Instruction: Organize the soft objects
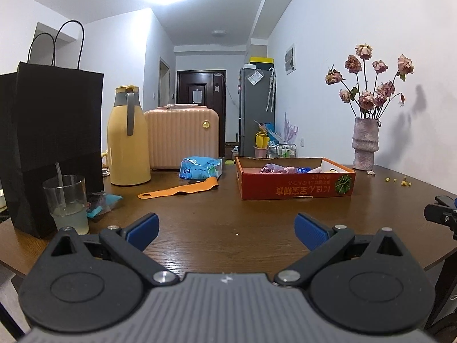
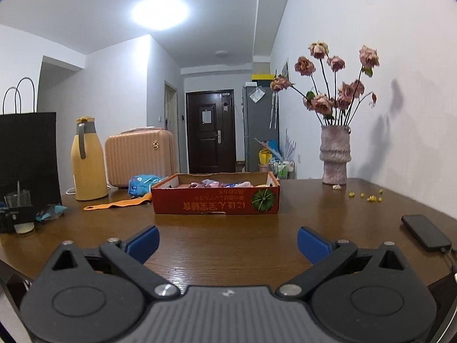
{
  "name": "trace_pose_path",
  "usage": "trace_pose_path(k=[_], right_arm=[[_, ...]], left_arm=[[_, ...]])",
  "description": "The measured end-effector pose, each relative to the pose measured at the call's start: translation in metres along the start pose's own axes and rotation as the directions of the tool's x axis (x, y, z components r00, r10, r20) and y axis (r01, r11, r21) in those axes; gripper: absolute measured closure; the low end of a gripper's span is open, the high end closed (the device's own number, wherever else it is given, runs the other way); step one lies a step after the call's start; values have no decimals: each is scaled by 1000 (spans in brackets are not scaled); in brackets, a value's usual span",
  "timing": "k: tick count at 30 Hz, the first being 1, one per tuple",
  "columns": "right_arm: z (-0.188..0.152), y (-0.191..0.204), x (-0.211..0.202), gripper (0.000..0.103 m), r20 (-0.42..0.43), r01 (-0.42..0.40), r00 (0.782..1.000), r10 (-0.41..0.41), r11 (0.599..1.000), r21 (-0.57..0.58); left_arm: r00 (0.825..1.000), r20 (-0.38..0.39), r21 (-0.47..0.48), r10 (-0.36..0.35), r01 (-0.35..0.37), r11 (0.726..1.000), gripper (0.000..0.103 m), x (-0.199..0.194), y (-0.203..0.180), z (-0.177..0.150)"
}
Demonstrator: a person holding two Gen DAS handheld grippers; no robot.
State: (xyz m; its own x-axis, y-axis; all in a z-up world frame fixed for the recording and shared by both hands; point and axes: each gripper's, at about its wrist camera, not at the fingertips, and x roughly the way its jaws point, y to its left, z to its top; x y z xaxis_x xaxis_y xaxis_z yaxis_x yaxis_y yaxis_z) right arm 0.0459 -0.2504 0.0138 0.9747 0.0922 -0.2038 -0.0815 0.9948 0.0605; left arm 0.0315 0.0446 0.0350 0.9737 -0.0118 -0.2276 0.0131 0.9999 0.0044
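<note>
The left gripper (image 1: 227,230) and the right gripper (image 2: 228,242) look alike — a ribbed grey housing in the middle, flanked by two round black discs, each with a shallow circular recess. Black link arms run forward from silver pivot screws, with triangular cut-outs in the outer brackets. Each finger ends in a blue pad (image 1: 144,230) with fine ridged texture — smaller silver screws sit beside the pads.
</note>
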Motion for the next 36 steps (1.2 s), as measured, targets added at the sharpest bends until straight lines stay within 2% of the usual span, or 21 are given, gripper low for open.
trace_pose_path(k=[23,28,36], right_arm=[[-5,2,3,0,-18,-14,1000,14,1000,1],[-4,1,4,0,-28,-43,999,43,999,18],[-6,4,2,0,-9,-17,1000,17,1000,-9]], left_arm=[[1000,-18,1,-18,18,1000,0,1,-1,-4],[1000,-17,1,-18,18,1000,0,1,-1,-4],[1000,-17,2,-18,18,1000,0,1,-1,-5]])
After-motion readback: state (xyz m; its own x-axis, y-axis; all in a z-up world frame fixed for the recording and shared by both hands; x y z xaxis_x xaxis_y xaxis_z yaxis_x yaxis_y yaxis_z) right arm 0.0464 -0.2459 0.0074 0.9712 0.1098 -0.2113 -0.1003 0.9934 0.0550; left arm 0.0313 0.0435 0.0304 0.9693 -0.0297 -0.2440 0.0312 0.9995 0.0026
